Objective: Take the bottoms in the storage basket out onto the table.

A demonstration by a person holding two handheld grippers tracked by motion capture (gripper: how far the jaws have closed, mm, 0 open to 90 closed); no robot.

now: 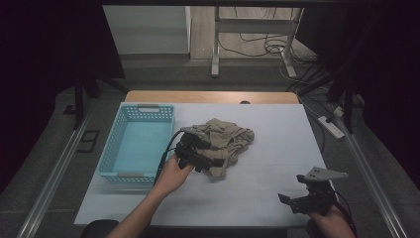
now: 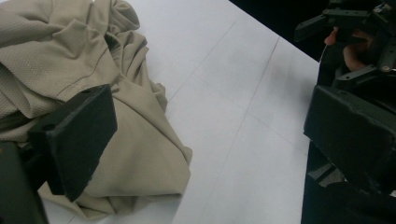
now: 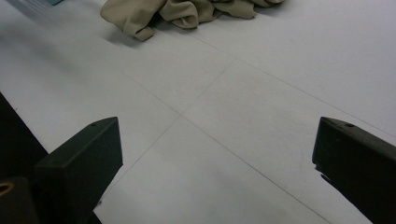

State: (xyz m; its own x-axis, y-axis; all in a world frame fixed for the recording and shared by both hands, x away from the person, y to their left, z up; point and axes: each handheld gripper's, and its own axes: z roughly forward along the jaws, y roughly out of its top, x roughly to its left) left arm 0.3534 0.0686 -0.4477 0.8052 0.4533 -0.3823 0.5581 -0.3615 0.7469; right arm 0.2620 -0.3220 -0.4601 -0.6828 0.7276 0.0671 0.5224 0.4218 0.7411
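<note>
Left gripper (image 1: 200,151): jaws wide apart at the cloth's (image 1: 225,139) edge, gripping nothing | right gripper (image 1: 309,198): jaws open over bare table (image 1: 277,148) | cloth: beige, fine-knit, crumpled mid-table beside basket (image 1: 136,141) | high view adds the blue perforated basket; left gripper view, the weave.

High view: fixed above the near edge of the counter (image 1: 277,148), facing forward and down, far enough to take in the whole top. Left claw view: riding low, close over the beige cloth (image 2: 70,60), looking across toward the right claw (image 2: 355,42). Right claw view: low over bare counter, facing the cloth farther off. Shared by all three: cloth and white top.
</note>
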